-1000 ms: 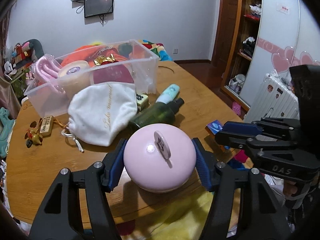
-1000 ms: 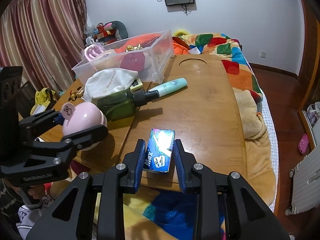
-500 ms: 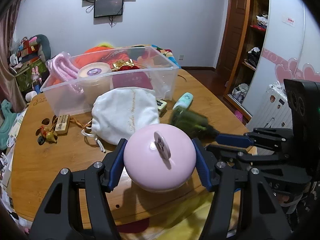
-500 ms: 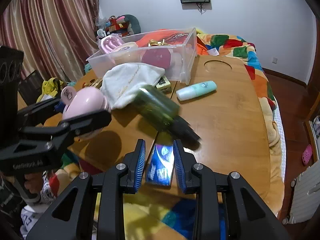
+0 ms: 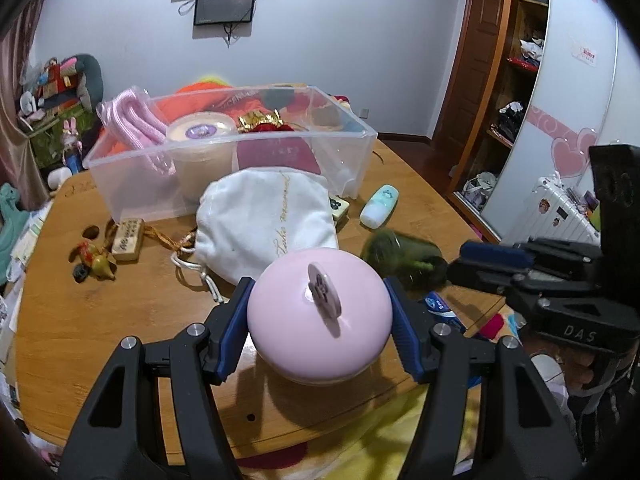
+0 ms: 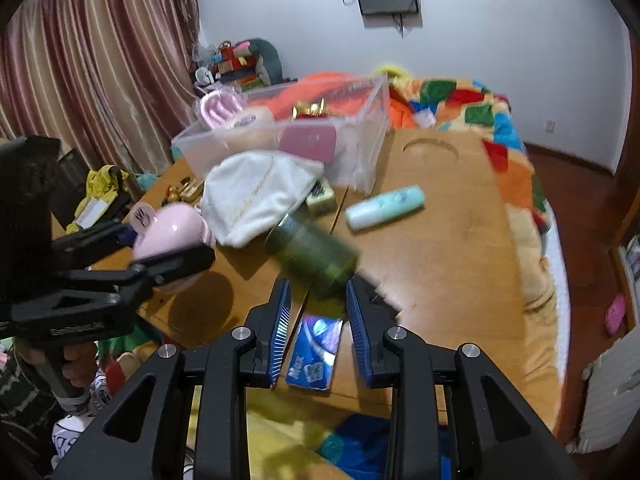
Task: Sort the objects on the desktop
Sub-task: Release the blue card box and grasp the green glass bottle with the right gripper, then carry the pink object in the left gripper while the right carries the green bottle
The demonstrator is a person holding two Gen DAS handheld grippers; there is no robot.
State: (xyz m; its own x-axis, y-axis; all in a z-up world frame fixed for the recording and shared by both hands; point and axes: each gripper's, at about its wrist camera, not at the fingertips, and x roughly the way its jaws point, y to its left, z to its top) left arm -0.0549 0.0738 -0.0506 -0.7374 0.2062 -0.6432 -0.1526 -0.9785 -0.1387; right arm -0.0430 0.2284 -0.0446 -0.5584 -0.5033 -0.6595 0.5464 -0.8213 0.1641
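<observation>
My left gripper (image 5: 318, 292) is shut on a pink domed container (image 5: 316, 316) with a flower knob, held just above the table's near edge. My right gripper (image 6: 318, 292) hangs over a blue tissue pack (image 6: 316, 354) lying flat at the table edge. Its jaws are opening, with the pack between them and a gap showing on the right side. A dark green bottle (image 6: 316, 258) lies blurred just beyond the right fingertips. A clear bin (image 5: 132, 184) holding several items stands at the back, with a white pouch (image 5: 268, 220) leaning against its front.
A mint tube (image 6: 384, 206) lies right of the bin, beside a small tile block (image 5: 338, 206). A wooden tag with charms (image 5: 128, 238) lies at the left. A colourful blanket (image 6: 460, 104) covers the bed beyond the wooden table (image 6: 460, 260).
The green bottle has swung round from beside the tube toward my right gripper. The right jaws have widened off the blue pack, which now lies flat. The left gripper keeps the pink container.
</observation>
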